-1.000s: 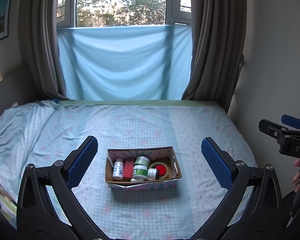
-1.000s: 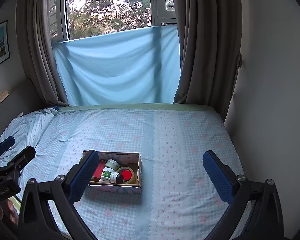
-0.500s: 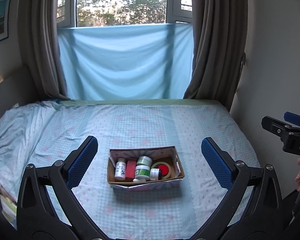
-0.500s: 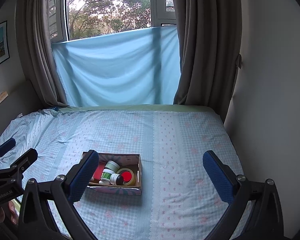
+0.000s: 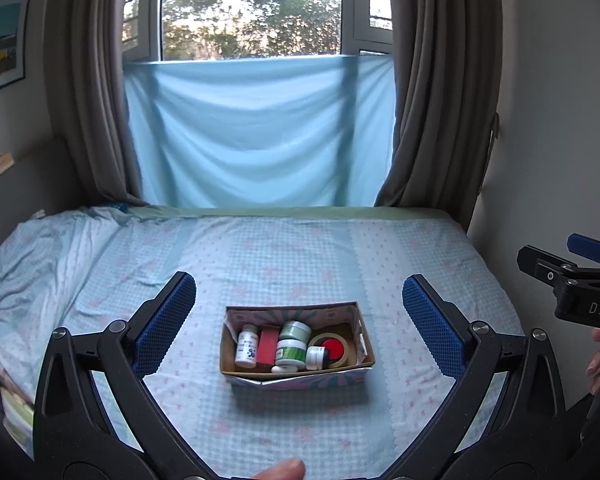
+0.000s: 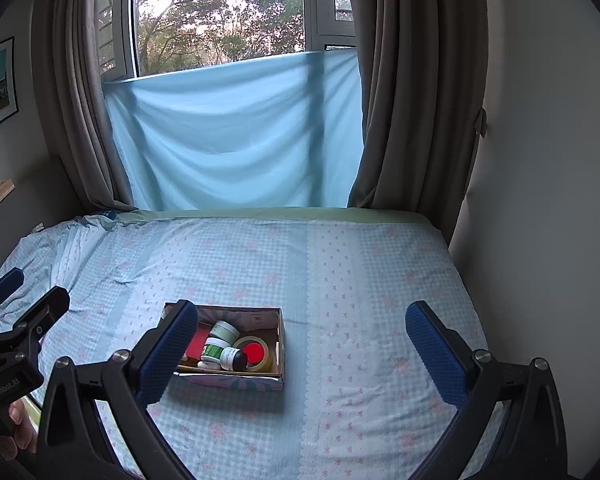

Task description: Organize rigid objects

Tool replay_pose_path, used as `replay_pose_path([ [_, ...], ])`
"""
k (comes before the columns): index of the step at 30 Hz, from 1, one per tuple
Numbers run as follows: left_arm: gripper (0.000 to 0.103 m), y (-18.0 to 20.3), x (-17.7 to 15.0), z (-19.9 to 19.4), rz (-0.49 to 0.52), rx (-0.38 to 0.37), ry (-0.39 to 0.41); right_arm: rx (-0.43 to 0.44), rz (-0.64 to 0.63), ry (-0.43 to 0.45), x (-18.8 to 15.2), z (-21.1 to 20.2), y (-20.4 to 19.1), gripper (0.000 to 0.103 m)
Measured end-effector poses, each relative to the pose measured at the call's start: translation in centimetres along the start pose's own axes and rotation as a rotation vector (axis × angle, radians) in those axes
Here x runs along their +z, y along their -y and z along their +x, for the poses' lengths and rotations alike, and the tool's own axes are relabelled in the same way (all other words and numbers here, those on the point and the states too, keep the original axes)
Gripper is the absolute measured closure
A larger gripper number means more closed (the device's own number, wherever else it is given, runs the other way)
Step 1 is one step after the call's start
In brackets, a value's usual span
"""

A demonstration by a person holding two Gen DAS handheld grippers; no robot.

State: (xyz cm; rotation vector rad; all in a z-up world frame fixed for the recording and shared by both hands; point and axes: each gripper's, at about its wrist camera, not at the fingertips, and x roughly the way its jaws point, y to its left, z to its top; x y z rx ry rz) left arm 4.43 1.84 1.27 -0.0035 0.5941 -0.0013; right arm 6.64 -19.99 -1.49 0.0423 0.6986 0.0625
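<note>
Both grippers hang back with fingers spread wide and empty, left gripper (image 5: 299, 322) lined up on the cardboard box (image 5: 296, 376) mid-bed, right gripper (image 6: 302, 344) off to its side, and those tightly packed jars (image 5: 291, 353) could topple or the box slide on soft bedding

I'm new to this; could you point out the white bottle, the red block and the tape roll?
White plastic bottle (image 5: 247, 347): left wrist view, label.
Red rectangular block (image 5: 268, 346): left wrist view, front face.
Beige tape roll (image 5: 342, 356): left wrist view, rim.
</note>
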Motion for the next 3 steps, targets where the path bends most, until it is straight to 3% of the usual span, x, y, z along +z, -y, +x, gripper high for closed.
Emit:
replay_pose_path([
  [3,0.000,-0.43,-0.13,0.32,-0.014,-0.011,-0.009,0.001,0.002,-0.005,0.05,0.16,-0.08,0.000],
])
